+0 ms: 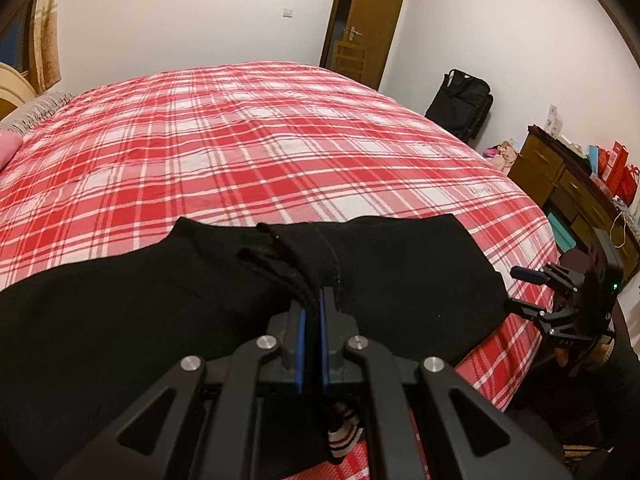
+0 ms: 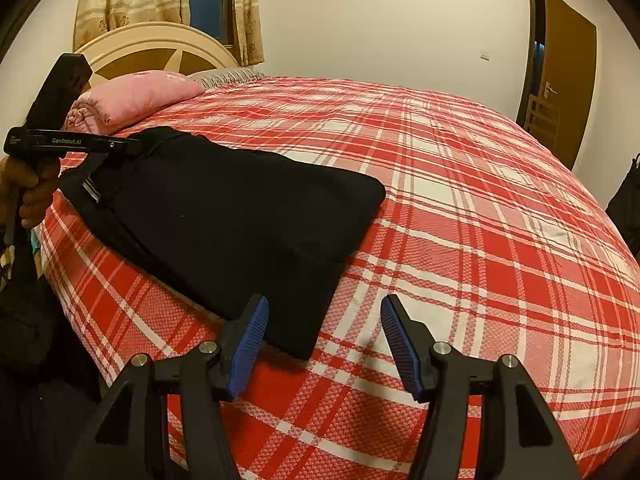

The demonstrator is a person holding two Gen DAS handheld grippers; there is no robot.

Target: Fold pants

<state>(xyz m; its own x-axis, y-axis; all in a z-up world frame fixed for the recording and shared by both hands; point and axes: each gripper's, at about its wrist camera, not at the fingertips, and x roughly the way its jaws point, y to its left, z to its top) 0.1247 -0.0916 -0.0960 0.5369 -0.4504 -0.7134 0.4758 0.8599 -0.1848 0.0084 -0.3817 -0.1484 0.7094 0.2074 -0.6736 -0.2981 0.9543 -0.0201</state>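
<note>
At the bottom centre of the left wrist view, the left gripper [image 1: 313,300] is clenched on a bunched fold of the black pants [image 1: 160,304], its blue pads pressed together around the cloth. At the bottom of the right wrist view, the right gripper [image 2: 324,320] stands released, jaws wide apart, its left blue pad just beside the near corner of the pants [image 2: 240,224], with nothing between the jaws. The pants lie folded and flat along the near edge of the bed [image 1: 280,140], stretching from lower centre toward the left of that frame, where the left gripper [image 2: 120,146] meets their far end. The bed wears a red and white plaid cover. Farther back, a pink pillow [image 2: 136,96] rests at the upper left below a cream headboard [image 2: 160,46]. In the left wrist view, a wooden dresser [image 1: 560,176] stands at right, a black bag [image 1: 464,108] leans on the wall, and a brown door [image 1: 372,20] stands at the top.
</note>
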